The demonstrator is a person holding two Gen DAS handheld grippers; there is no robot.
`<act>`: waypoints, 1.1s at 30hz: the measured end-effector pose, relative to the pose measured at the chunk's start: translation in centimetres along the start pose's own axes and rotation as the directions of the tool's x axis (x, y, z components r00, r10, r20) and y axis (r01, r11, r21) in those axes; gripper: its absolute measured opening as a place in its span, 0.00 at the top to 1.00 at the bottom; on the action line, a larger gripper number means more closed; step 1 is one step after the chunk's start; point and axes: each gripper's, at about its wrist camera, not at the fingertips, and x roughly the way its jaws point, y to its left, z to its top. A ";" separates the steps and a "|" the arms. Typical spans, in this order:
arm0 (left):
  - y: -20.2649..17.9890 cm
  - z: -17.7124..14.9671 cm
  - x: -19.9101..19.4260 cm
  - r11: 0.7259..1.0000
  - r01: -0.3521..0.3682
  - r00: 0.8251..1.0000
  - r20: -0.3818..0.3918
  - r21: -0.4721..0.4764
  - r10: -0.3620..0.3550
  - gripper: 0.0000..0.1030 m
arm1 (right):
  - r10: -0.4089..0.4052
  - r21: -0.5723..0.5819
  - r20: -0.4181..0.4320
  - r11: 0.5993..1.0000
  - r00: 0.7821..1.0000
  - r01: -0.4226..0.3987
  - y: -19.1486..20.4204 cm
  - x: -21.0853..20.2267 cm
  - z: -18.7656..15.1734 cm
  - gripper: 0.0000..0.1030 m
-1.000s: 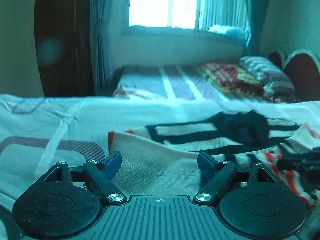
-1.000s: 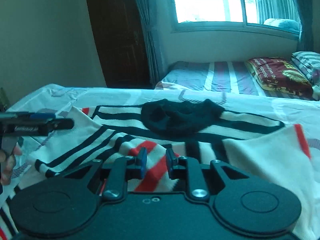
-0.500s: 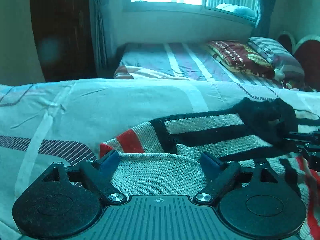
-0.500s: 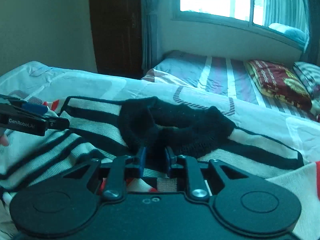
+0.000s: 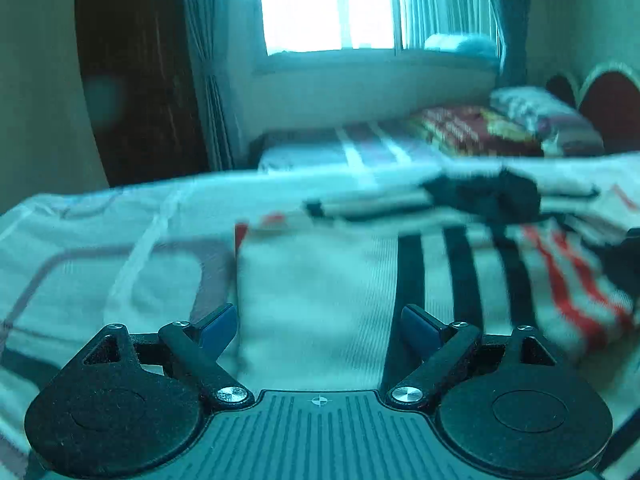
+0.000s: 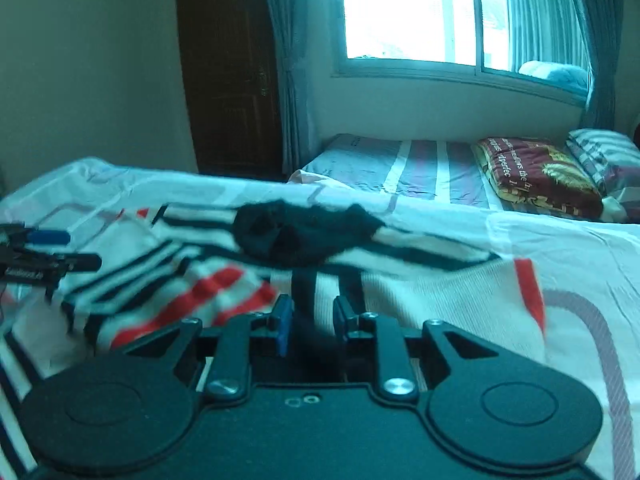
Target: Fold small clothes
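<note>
Left gripper (image 5: 318,326): blue-tipped fingers (image 5: 219,324) are spread wide, with nothing between them but the plain cream panel of the striped knit garment (image 5: 320,288) seen beyond. Contact with the cloth cannot be told; the view is motion-blurred.

Right gripper (image 6: 310,326): fingers (image 6: 282,324) are drawn close, a narrow gap left, with a dark stripe of the garment seen in the gap. Whether cloth is actually pinched cannot be told.

The garment is laid out flat on the near bed (image 6: 560,240), on a pale patterned sheet. Black stripes and red stripes are noted on cream knit, with a black collar (image 6: 304,236) at the far edge.

Beyond, across a gap, a second bed (image 6: 400,164) is seen, with a maroon patterned pillow (image 6: 536,176) and a striped pillow (image 6: 604,152). Behind: a dark wooden door (image 6: 232,80), curtains (image 6: 288,60) and a bright window (image 6: 408,12).
</note>
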 end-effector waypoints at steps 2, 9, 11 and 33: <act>1.3 -1.0 -0.4 0.999 -0.004 1.000 0.001 -0.046 0.004 0.14 | -0.034 -0.003 -0.031 0.999 0.999 0.034 -0.8 -0.1 -1.5 0.79; 2.8 -1.0 -1.8 0.999 -0.030 0.999 -0.036 -0.030 0.029 0.14 | -0.082 0.171 0.015 0.982 0.997 0.078 -3.9 -3.7 -1.9 0.76; 2.6 -1.7 -1.0 0.999 -0.027 0.998 -0.050 -0.027 0.025 0.11 | -0.052 0.154 -0.070 0.986 0.996 0.062 -3.5 -2.1 -2.7 0.77; 6.4 -14.4 -20.5 0.946 0.216 0.954 -0.154 -0.242 -0.257 0.41 | 0.014 0.520 -0.118 0.853 0.993 0.050 -2.1 -22.5 -15.1 0.61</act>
